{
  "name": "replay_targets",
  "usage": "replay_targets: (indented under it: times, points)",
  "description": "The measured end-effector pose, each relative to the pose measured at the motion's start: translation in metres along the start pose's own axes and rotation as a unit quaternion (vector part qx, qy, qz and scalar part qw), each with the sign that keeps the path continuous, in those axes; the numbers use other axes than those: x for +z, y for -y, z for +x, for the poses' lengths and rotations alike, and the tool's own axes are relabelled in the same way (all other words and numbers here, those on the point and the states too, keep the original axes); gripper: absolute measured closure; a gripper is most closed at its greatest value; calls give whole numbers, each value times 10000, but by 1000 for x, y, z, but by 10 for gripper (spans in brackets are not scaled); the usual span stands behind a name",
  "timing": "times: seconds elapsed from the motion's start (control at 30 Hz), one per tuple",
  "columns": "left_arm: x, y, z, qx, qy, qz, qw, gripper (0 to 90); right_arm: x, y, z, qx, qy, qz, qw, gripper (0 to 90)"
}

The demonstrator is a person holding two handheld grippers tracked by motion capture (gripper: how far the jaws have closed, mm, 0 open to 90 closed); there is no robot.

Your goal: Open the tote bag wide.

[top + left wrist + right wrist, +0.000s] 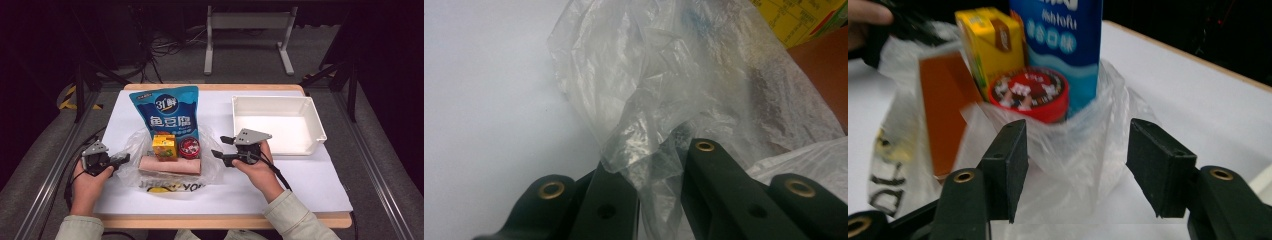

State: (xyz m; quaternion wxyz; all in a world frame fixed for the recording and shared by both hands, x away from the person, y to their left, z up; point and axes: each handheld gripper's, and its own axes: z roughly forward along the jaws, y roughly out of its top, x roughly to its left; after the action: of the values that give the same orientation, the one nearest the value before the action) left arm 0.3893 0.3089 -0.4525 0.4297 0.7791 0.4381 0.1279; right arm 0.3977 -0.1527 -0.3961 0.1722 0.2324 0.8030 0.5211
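We see the clear plastic bag lying on the white-covered table, left of centre, with a yellow carton, a round red tin, a pinkish-brown packet and a tall blue pouch on or in it. At the bag's left edge, our left gripper has its fingers clenched on a bunched fold of the film, as the left gripper view shows. At the bag's right edge, our right gripper has its fingers released and parted; in the right gripper view the bag's film sits between them without being pinched, the red tin just beyond. An empty white tray stands farther right on the table.
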Motion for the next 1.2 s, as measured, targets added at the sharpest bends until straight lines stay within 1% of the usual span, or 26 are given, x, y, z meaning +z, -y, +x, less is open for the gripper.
replay_targets:
  times: [0.07, 0.13, 0.17, 0.27, 0.3, 0.33, 0.43, 0.57, 0.63, 0.67, 0.7, 0.73, 0.77, 0.8, 0.83, 0.93, 0.97, 1.0, 1.03, 1.07, 1.13, 1.17, 1.2]
  points:
    - [0, 0, -1, -27, 3, -16, 10000, 878, -4, -6, 2, 26, -61, -157, 9999, 448]
    - [0, 0, -1, -25, 5, -15, 10000, 878, -6, -11, 5, 20, -165, -245, 9996, 523]
    - [0, 0, -1, -38, 10, -16, 10000, 878, -7, -17, 10, -5, -302, -328, 9990, 618]
    - [1, 0, -1, -34, 9, -10, 10000, 878, -4, -22, 16, 16, -417, -365, 9985, 710]
    - [1, 0, -1, -12, 14, -5, 10000, 878, -4, -22, 16, 16, -417, -365, 9985, 710]
    - [1, 0, -1, -13, 18, -5, 10000, 878, 1, -24, 20, 43, -442, -331, 9985, 726]
    - [1, 0, -1, -23, 23, 3, 10000, 878, 13, -21, 24, 126, -465, -166, 9987, 722]
    - [0, 0, -2, -7, 36, 13, 10000, 877, 26, -9, 27, 233, -474, 159, 9985, 741]
    - [-1, 0, -2, 37, 46, 23, 10000, 875, 29, -3, 28, 249, -500, 241, 9981, 743]
    - [-1, 0, -2, 71, 54, 37, 10000, 875, 30, 1, 28, 268, -522, 301, 9978, 739]
    - [-2, 1, -3, 46, 58, 29, 10000, 873, 30, 4, 28, 266, -533, 339, 9976, 730]
    - [-3, 1, -3, 88, 71, 42, 9999, 870, 30, 6, 28, 277, -546, 378, 9974, 720]
    - [-3, 1, -4, 64, 63, 13, 10000, 867, 30, 10, 28, 274, -558, 449, 9971, 712]
    - [-5, 2, -4, 105, 80, 15, 9999, 862, 30, 12, 27, 274, -569, 500, 9968, 694]
    - [-5, 2, -6, 48, 102, -7, 9999, 858, 29, 15, 27, 270, -592, 547, 9964, 675]
    - [-6, 4, -8, 72, 152, 2, 9999, 853, 30, 20, 28, 214, -651, 651, 9955, 635]
    - [-6, 5, -9, 79, 151, 25, 9999, 846, 31, 22, 29, 158, -673, 723, 9950, 605]
    - [-6, 5, -9, 117, 164, 57, 9998, 831, 31, 25, 30, 91, -704, 789, 9943, 549]
    - [-6, 6, -10, 149, 173, 74, 9997, 831, 31, 25, 30, 91, -704, 789, 9943, 549]
    - [-6, 7, -10, 151, 189, 93, 9997, 824, 31, 25, 30, 98, -718, 811, 9941, 514]
    - [-6, 10, -11, 93, 210, 108, 9997, 812, 32, 27, 30, 88, -740, 845, 9936, 400]
    - [-6, 12, -11, 114, 217, 148, 9996, 790, 33, 29, 30, 90, -780, 942, 9925, 333]
    - [-6, 12, -11, 105, 235, 168, 9995, 782, 34, 30, 31, 75, -810, 981, 9918, 313]
